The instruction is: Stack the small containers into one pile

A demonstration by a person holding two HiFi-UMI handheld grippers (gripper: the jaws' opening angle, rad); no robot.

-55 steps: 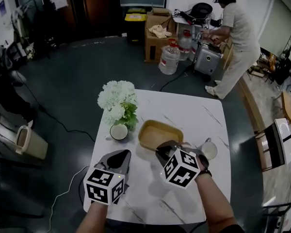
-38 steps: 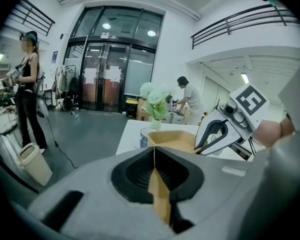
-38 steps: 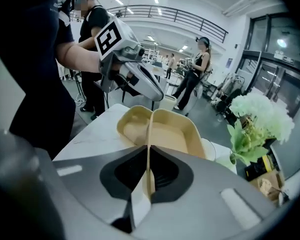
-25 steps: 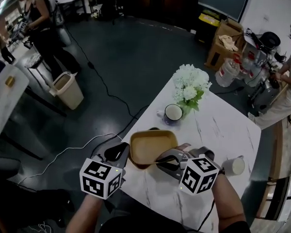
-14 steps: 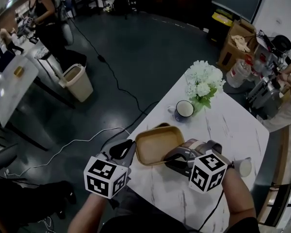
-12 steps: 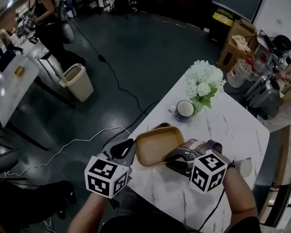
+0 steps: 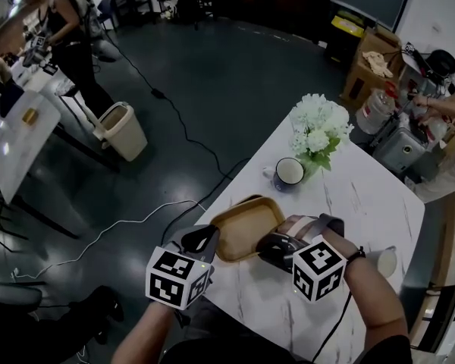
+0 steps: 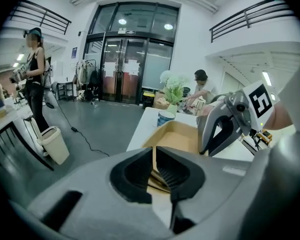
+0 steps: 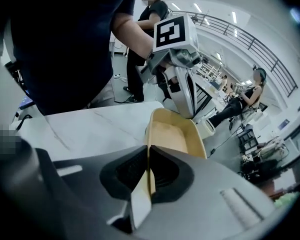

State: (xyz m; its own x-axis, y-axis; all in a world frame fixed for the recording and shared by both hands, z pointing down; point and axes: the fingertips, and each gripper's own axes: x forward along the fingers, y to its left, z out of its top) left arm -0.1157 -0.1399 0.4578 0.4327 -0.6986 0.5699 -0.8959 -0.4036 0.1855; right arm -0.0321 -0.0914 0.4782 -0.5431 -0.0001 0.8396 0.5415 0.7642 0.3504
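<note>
A tan oblong container (image 7: pixel 243 226) sits at the table's left edge, between both grippers. My left gripper (image 7: pixel 207 241) is at its near left end. In the left gripper view the jaws (image 8: pixel 154 166) are closing, with the container's rim (image 8: pixel 177 136) pinched between the pads and layered rims showing just below. My right gripper (image 7: pixel 264 246) is shut on the opposite rim. In the right gripper view that thin rim runs up between the pads (image 9: pixel 147 171) and the container (image 9: pixel 172 134) stretches away toward the left gripper.
A blue mug (image 7: pixel 290 171) and a bunch of white flowers (image 7: pixel 318 131) stand beyond the container on the white marble table (image 7: pixel 364 203). A white cup (image 7: pixel 385 261) is at the right. On the floor to the left are a beige bin (image 7: pixel 123 130) and a cable (image 7: pixel 114 230). People stand far off.
The head view has shifted a little. My left gripper has moved in against the container's near left rim. The right gripper still grips the other side.
</note>
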